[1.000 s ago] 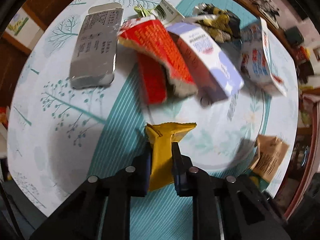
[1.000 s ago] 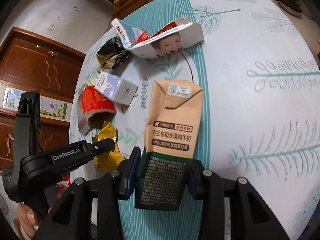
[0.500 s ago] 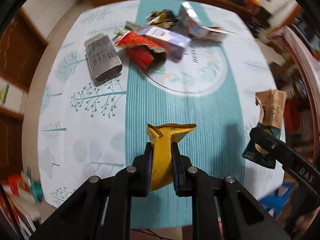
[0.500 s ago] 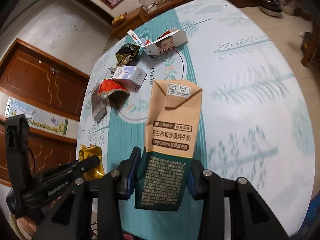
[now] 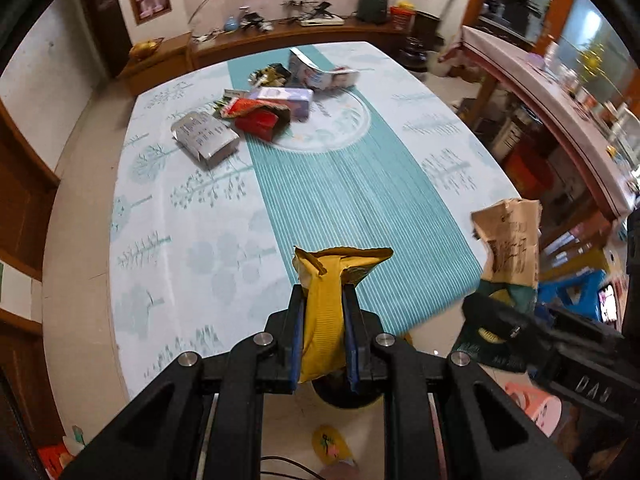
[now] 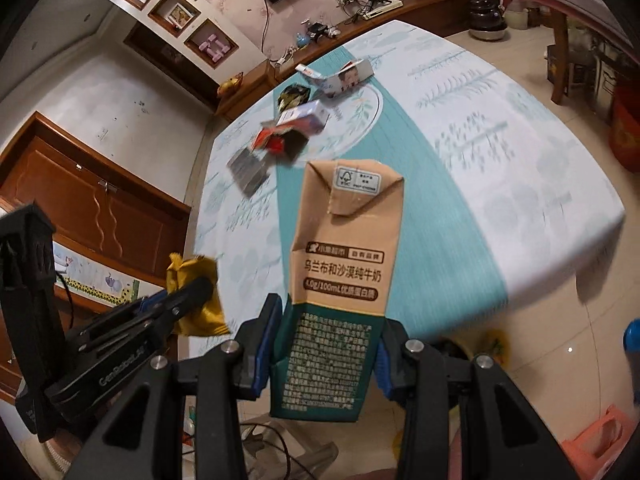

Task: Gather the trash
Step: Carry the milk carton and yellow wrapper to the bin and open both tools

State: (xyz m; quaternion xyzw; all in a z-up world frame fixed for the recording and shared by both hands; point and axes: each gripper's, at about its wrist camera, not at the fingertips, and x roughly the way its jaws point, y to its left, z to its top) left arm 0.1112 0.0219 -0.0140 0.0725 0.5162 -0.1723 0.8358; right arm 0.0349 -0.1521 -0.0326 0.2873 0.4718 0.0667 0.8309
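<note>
My left gripper [image 5: 323, 320] is shut on a yellow wrapper [image 5: 328, 304], held off the near edge of the table [image 5: 200, 240]. My right gripper [image 6: 326, 344] is shut on a tan and green milk carton [image 6: 340, 280], also past the table's near edge. The carton shows at the right of the left wrist view [image 5: 508, 248], and the yellow wrapper at the left of the right wrist view [image 6: 196, 300]. More trash lies at the table's far end: a silver box [image 5: 204, 138], a red carton [image 5: 258, 118], a purple-white box [image 5: 288, 100], a dark crumpled wrapper [image 5: 270, 74] and an opened white carton [image 5: 320, 74].
A dark round bin [image 5: 344, 394] sits on the floor below the left gripper, partly hidden by it. A pink stool [image 5: 532, 404] and blue items [image 5: 568, 292] stand on the floor to the right. A wooden sideboard [image 5: 280, 36] is behind the table.
Both grippers have pulled back and up from the trash pile to beyond the table's near edge, each still holding its item. The floor and bin have come into view.
</note>
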